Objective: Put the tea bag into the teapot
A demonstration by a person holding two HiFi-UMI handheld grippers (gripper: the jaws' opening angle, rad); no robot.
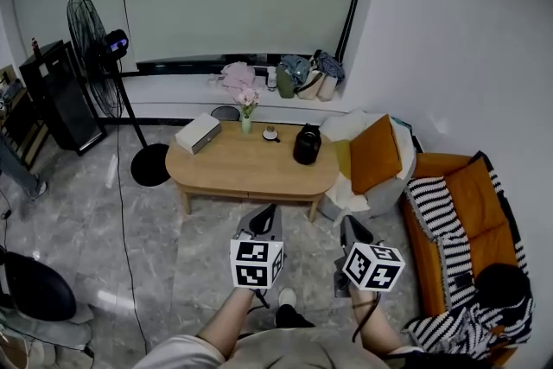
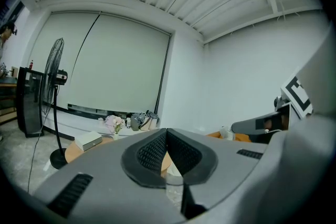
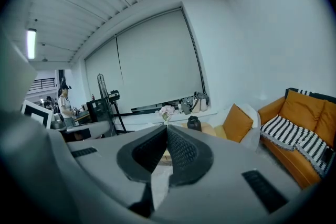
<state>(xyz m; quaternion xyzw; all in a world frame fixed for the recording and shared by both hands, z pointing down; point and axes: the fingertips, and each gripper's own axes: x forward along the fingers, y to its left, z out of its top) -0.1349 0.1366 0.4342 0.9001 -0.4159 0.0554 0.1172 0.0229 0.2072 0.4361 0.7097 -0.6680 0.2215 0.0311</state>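
The black teapot (image 1: 307, 143) stands on the right part of the oval wooden table (image 1: 233, 168), well ahead of both grippers; it also shows small in the right gripper view, teapot (image 3: 194, 123). A small dish (image 1: 270, 134) sits just left of it; the tea bag is too small to make out. My left gripper (image 1: 266, 213) and right gripper (image 1: 349, 225) are held close to the body over the floor, short of the table. Both are shut with nothing between the jaws, as the left gripper (image 2: 167, 131) and right gripper (image 3: 167, 128) show in their own views.
On the table are a white box (image 1: 198, 133) and a small flower vase (image 1: 247, 110). A standing fan (image 1: 97, 54) is at the left, a white chair with an orange cushion (image 1: 375, 153) right of the table, an orange sofa (image 1: 458, 220) further right. A person (image 3: 64, 105) stands far off.
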